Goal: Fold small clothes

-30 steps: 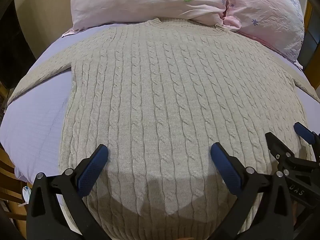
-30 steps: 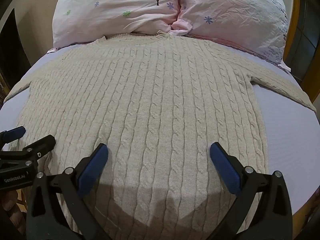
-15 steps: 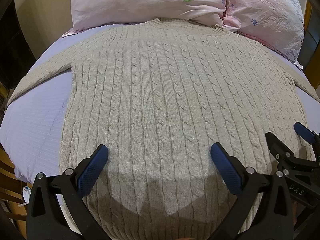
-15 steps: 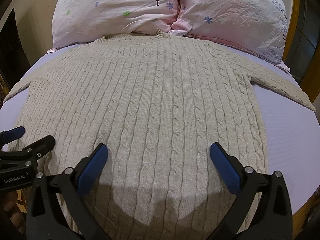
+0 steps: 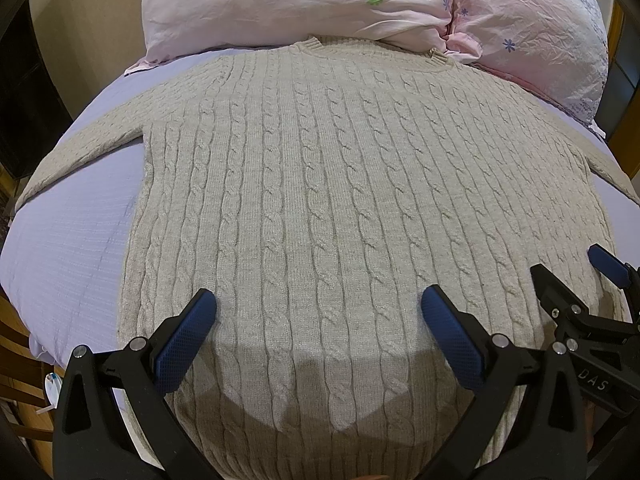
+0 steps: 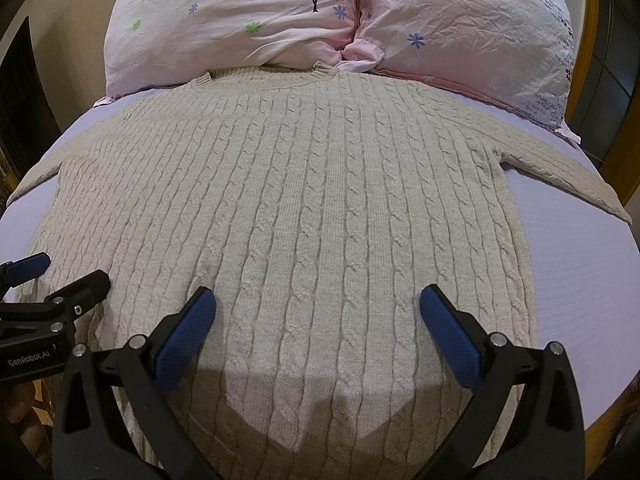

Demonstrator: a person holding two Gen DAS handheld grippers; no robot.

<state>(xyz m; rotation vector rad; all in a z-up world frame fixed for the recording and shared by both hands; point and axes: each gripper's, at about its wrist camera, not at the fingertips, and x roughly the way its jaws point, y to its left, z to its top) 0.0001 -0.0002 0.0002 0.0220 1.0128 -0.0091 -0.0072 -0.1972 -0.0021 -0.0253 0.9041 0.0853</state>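
A beige cable-knit sweater [image 5: 328,184] lies flat and face up on a lilac bed sheet [image 5: 72,248], collar at the far end, sleeves spread to both sides. It also fills the right wrist view [image 6: 312,208]. My left gripper [image 5: 318,312] is open and empty, hovering above the sweater's lower left part. My right gripper [image 6: 318,312] is open and empty above the lower right part. The right gripper shows at the right edge of the left wrist view [image 5: 576,280], and the left gripper at the left edge of the right wrist view [image 6: 52,276].
Two pink flowered pillows [image 5: 304,0] [image 5: 532,28] lie against the sweater's collar at the head of the bed. A wooden bed frame [image 6: 592,92] runs along the right side. Wooden furniture [image 5: 16,368] stands below the bed's left edge.
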